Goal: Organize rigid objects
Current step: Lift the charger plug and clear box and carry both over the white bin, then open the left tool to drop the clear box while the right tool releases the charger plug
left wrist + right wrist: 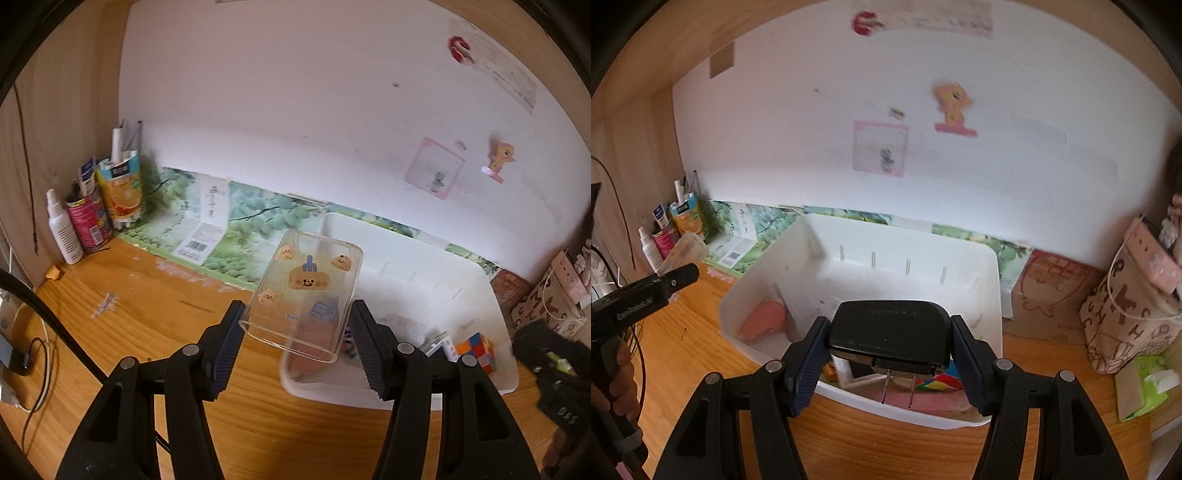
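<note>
The wooden desk (155, 302) lies under both grippers. The big white bin (990, 295) sits on it, right in front of the right gripper (890, 354) and ahead and to the right of the left gripper (295, 334). Inside the bin, just past the right gripper's fingers, are a pink thing (764, 317) on the left and a colourful cube (942, 382) down low.

The left gripper is pinching a clear phone case (304, 291) with little bear stickers. The case sticks up and tilts away from the fingers, above the near left corner of the bin.

The right gripper squeezes a black plug charger (890, 332) between its fingers. Its two metal prongs (897, 387) point down over the near edge of the bin.
</note>
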